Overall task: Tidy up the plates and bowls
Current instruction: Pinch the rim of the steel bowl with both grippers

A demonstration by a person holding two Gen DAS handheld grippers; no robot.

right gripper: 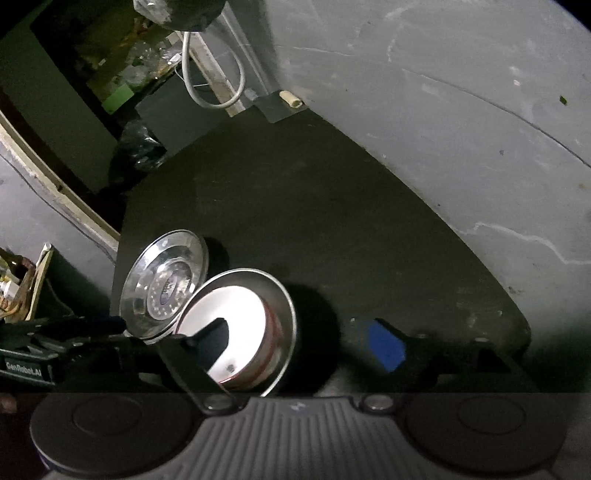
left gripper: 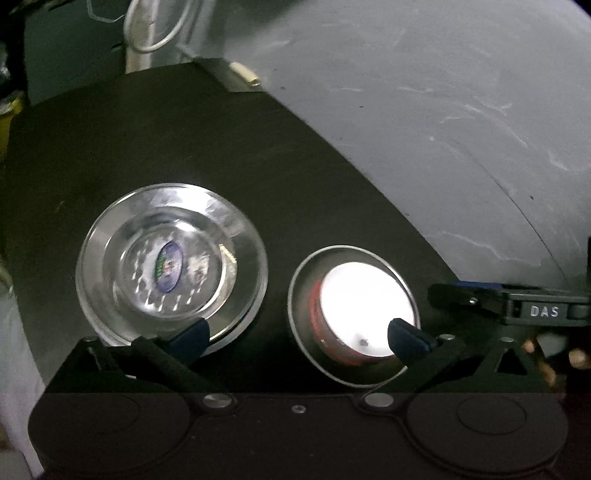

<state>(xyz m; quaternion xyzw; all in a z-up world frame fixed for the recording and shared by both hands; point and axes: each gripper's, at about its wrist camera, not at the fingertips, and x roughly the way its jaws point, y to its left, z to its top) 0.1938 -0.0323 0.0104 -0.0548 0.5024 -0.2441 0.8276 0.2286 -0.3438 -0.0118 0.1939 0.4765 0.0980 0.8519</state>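
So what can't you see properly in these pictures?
- Left wrist view: the near rim of the steel plate sits behind a finger of the left tongs.
- Both views: glare whites out the inside of the bowl.
- Right wrist view: the right tongs cover part of the bowl.
- The plate's sticker is too blurred to read.

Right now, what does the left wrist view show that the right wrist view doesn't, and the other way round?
Only the left wrist view shows a clear gap between the steel plate and the steel bowl, and the "DAS" label. Only the right wrist view shows the green block and the "GenRobot.AI" label. Both show the dark mat, the white cable, and open fingers.
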